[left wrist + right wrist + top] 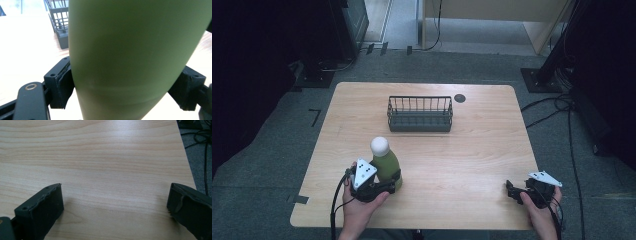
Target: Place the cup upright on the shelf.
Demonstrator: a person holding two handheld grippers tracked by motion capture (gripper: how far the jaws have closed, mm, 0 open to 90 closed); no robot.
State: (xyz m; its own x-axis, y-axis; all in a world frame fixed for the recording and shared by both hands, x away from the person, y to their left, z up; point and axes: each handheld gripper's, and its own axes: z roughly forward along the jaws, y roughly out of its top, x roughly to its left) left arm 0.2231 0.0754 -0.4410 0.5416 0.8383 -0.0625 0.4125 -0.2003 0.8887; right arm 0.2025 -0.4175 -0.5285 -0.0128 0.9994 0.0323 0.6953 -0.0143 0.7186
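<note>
High view | bottle [386, 162] upright, near table [472, 150] front-left | left gripper [384, 186] fingers [61, 83] clamped on its lower body | right gripper [512, 191] wide open, empty | we lift straight, stay upright, steer toward basket [420, 115].

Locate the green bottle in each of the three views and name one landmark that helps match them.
High view: green bottle, left of centre near the table's front edge, clamped low in the left claw.
Left gripper view: its green body takes up the middle, pads pressing both sides.
Right gripper view: not in it.
Shared landmark: the wire basket, beyond the bottle in the high and left gripper views.
</note>
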